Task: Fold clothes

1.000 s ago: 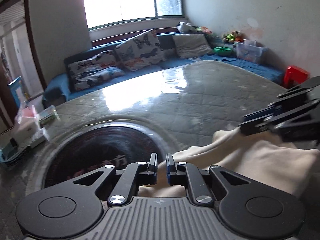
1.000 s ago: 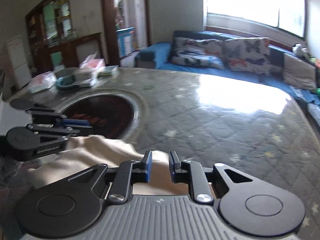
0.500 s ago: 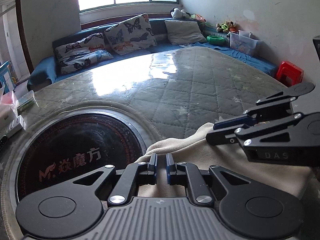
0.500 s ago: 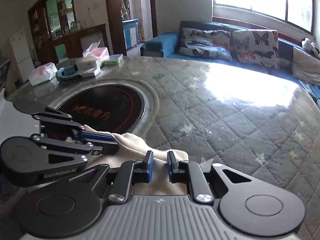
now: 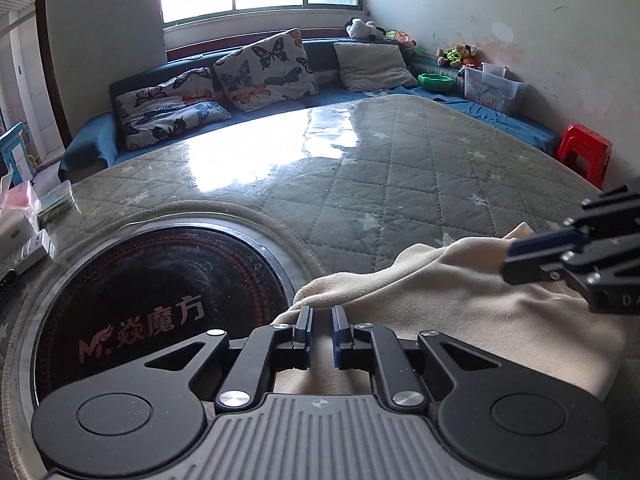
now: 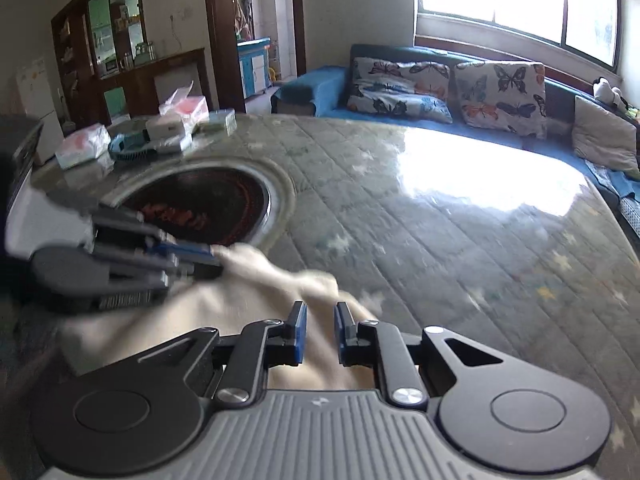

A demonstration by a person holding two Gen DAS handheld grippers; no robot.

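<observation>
Right gripper [image 6: 320,330]: fingers pinch cream fleece garment [image 6: 248,312]
Left gripper [image 6: 210,258]: blurred, gripping garment's far edge
Surface: quilted grey-green table [image 6: 440,248]

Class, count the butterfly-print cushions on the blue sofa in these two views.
2. One butterfly-print cushion stands propped against the blue sofa backrest under the window; the other lies slumped to its left. More may be hidden out of frame.

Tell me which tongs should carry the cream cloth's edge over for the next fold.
Probably both together: left tongs and right tongs each pinch the cream cloth. Right faces more bare table.
</observation>
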